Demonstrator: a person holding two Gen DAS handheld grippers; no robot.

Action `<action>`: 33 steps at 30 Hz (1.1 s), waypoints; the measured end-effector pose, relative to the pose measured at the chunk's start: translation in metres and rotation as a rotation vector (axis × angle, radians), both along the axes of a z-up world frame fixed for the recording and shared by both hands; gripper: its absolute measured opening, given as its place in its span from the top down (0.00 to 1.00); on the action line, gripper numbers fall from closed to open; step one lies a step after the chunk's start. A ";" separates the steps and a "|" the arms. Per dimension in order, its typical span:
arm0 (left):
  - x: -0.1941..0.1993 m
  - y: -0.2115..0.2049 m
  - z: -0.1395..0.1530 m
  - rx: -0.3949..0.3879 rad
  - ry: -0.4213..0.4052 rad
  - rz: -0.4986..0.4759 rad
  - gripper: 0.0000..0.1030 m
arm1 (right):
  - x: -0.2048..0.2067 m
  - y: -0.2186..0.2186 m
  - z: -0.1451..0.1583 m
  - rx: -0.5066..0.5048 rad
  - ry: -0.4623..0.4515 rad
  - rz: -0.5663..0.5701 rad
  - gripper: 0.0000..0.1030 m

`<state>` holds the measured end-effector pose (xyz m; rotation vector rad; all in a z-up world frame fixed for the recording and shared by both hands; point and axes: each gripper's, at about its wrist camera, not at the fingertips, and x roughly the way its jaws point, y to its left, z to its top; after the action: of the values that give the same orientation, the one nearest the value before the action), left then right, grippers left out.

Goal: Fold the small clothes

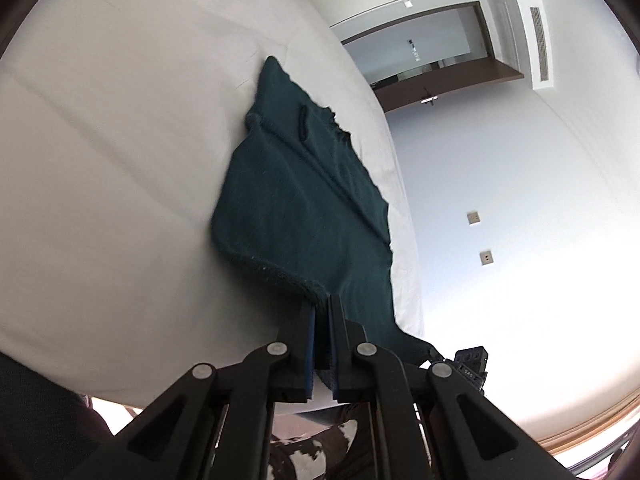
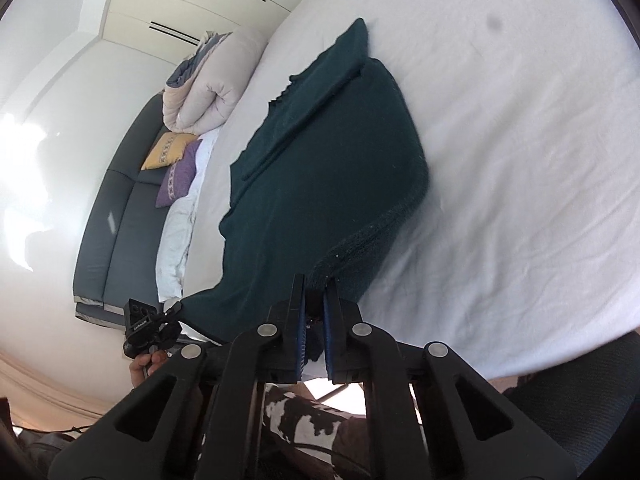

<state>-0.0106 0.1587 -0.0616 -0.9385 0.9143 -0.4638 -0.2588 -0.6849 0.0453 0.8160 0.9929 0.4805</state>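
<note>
1. Left hand-held gripper [image 1: 323, 304]: its jaws are pinched together on the near hem of the dark green knit garment [image 1: 296, 184], at a corner. In the left wrist view the cloth runs from the jaws up toward 12 o'clock.
2. The garment lies on the white bed [image 1: 120, 140], far end flat on the sheet, near edge raised off it between the two grippers. A sleeve or folded flap lies across its top.
3. Right hand-held gripper [image 2: 314, 284]: its jaws are also clamped tight on the ribbed hem of that garment [image 2: 320, 168], at the other near corner. In the right wrist view the cloth fans out toward 12 o'clock, with a fold on its 2 o'clock side.
4. In that same view the left gripper [image 2: 140, 326] shows at about 8 o'clock with a hand [image 2: 146, 364] under it, and the hem stretches across to it.
5. Further off at 10 o'clock: a rolled duvet [image 2: 208, 88], a yellow cushion [image 2: 168, 150] and a purple cushion [image 2: 178, 180] by a dark sofa [image 2: 120, 216].
</note>
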 end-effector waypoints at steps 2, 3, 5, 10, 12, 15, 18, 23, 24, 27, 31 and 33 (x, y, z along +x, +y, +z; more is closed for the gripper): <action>0.014 0.003 0.009 -0.027 -0.023 0.022 0.95 | 0.015 0.001 0.011 0.028 -0.026 -0.011 0.94; 0.023 0.002 0.014 -0.034 -0.033 0.029 0.95 | 0.023 0.003 0.017 0.039 -0.039 -0.014 0.94; 0.041 0.003 0.023 -0.036 -0.050 0.046 0.95 | 0.043 0.005 0.027 0.043 -0.058 -0.021 0.94; 0.092 0.011 0.032 -0.053 -0.060 0.084 0.95 | 0.099 0.004 0.045 0.057 -0.091 -0.065 0.94; 0.113 0.012 0.031 -0.063 -0.053 0.097 0.95 | 0.126 0.002 0.047 0.060 -0.093 -0.088 0.94; 0.146 0.011 0.028 -0.069 -0.040 0.109 0.95 | 0.165 -0.001 0.047 0.068 -0.093 -0.130 0.94; 0.182 0.011 0.026 -0.064 -0.034 0.120 0.95 | 0.205 -0.005 0.044 0.058 -0.086 -0.169 0.94; 0.239 0.015 0.023 -0.044 -0.025 0.139 0.95 | 0.279 -0.007 0.039 0.024 -0.081 -0.203 0.94; 0.251 0.016 0.021 -0.036 -0.019 0.142 0.95 | 0.290 -0.007 0.037 0.021 -0.078 -0.206 0.94; 0.282 0.014 0.014 -0.010 -0.001 0.148 0.95 | 0.332 -0.007 0.027 0.011 -0.064 -0.229 0.94; 0.317 0.012 0.001 0.022 0.022 0.157 0.95 | 0.376 -0.007 0.012 -0.012 -0.048 -0.254 0.94; 0.331 0.012 -0.009 0.034 0.044 0.167 0.95 | 0.397 -0.007 0.001 -0.029 -0.025 -0.267 0.94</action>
<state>0.3200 0.1702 -0.0709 -0.9880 0.8726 -0.2860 0.1387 -0.6920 0.0465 0.8995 0.8503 0.2457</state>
